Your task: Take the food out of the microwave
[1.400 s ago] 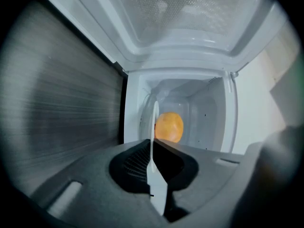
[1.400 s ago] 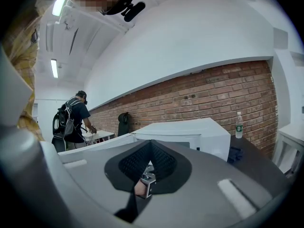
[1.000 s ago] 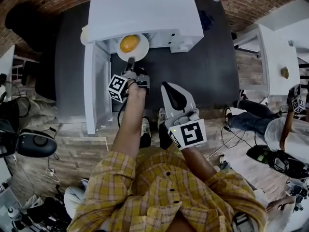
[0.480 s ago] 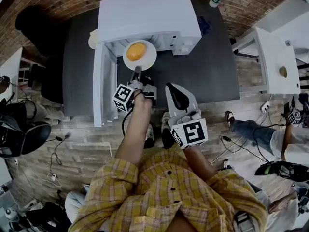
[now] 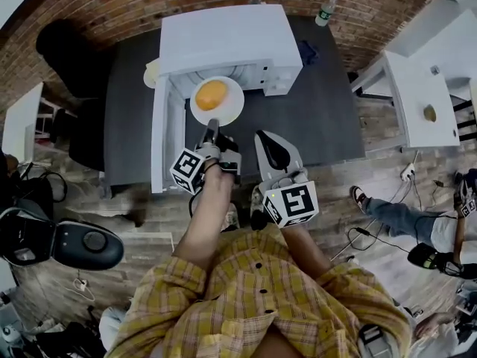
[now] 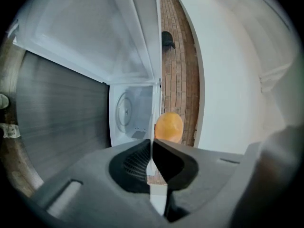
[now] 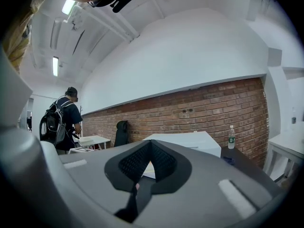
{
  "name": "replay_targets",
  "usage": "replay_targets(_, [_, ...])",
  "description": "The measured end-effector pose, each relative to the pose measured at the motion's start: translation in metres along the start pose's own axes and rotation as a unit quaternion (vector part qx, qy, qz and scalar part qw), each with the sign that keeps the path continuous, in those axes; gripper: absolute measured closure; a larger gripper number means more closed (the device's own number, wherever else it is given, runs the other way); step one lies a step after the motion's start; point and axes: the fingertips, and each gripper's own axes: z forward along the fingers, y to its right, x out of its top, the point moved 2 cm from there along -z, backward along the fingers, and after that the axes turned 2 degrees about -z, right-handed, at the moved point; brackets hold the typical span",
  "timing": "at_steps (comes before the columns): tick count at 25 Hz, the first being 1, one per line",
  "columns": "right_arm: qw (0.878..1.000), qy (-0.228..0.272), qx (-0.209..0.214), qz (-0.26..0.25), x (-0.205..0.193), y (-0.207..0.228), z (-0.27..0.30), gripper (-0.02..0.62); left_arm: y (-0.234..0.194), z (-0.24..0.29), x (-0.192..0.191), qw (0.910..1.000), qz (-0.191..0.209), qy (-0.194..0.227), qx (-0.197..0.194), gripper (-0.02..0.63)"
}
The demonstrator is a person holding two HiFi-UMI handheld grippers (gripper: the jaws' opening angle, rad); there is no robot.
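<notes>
A white microwave [image 5: 223, 39] stands on a dark table [image 5: 328, 103], its door [image 5: 159, 148] swung open to the left. My left gripper [image 5: 212, 129] is shut on the near rim of a white plate [image 5: 229, 112] that carries a round orange food [image 5: 212, 94], held just outside the oven's mouth. In the left gripper view the plate [image 6: 156, 201] shows edge-on between the pads, with the food [image 6: 168, 126] beyond and the oven cavity [image 6: 130, 113] behind. My right gripper [image 5: 261, 136] hangs to the right of the plate, shut and holding nothing [image 7: 151, 144].
Two bottles [image 5: 326, 7] stand at the table's back edge by the brick wall. A white side table [image 5: 417, 99] with a small object is at the right. A black chair [image 5: 67, 58] sits left of the table. A person with a backpack [image 7: 64, 118] stands far off.
The plate with the food has come out from under the microwave's front edge toward me, carried by the left gripper. The right gripper has shifted slightly.
</notes>
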Motion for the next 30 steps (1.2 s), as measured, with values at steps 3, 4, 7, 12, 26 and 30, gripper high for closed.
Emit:
replay_targets(3, [1.0,0.006,-0.003,0.001,0.004,-0.001,-0.003,0.592,0.012,-0.009,-0.003,1.0,-0.001,0.004,0.001,0.594])
replay_targets(4, [1.0,0.007,-0.004,0.003,0.006,-0.001,-0.003,0.592,0.016,-0.011,-0.003,1.0,0.002,0.004,-0.003,0.594])
replay_targets(7, [1.0,0.008,-0.006,0.007,0.009,-0.004,-0.004,0.592,0.031,-0.018,-0.006,0.9999,-0.001,0.001,-0.015,0.594])
replay_targets(12, [1.0,0.014,-0.007,0.004,0.017,-0.007,-0.006,0.592,0.055,-0.031,-0.012,0.9992,-0.011,-0.01,-0.037,0.594])
replay_targets(26, [1.0,0.023,-0.01,0.003,0.028,-0.014,-0.004,0.592,0.106,-0.06,-0.021,0.9972,-0.021,-0.022,-0.068,0.594])
replay_targets(30, [1.0,0.027,-0.009,0.003,0.033,-0.019,0.0,0.592,0.111,-0.066,-0.016,0.9973,-0.021,-0.02,-0.068,0.594])
